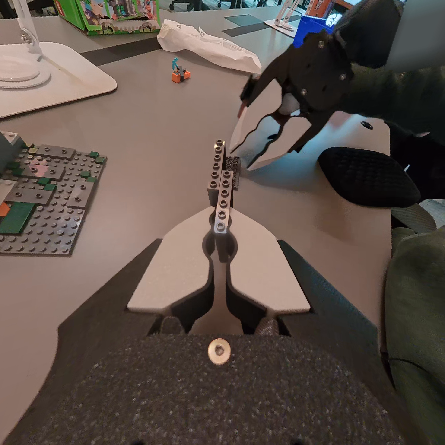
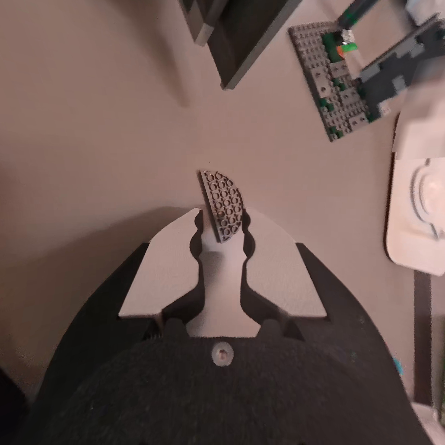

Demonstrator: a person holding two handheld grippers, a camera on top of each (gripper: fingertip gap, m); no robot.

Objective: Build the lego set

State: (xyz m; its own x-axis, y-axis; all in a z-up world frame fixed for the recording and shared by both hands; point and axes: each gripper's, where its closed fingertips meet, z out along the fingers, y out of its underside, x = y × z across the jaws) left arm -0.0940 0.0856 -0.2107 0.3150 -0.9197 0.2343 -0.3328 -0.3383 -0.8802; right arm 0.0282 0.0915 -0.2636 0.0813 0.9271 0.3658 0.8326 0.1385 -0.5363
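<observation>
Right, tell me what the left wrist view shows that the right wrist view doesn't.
Only the left wrist view: the left gripper shut on stacked grey studded bricks, a green lego box, a crumpled paper bag. Only the right wrist view: the half-round plate's underside between the open right gripper's fingers. Both: the grey baseplate.

An office was suggested by a wide grey desk (image 1: pixel 149 125), rolling chairs (image 1: pixel 185 3) seen behind it on an open floor, a white stand base (image 1: pixel 48 79) set on the desk, and a black mesh chair seat (image 1: pixel 368 178) at its edge.
</observation>
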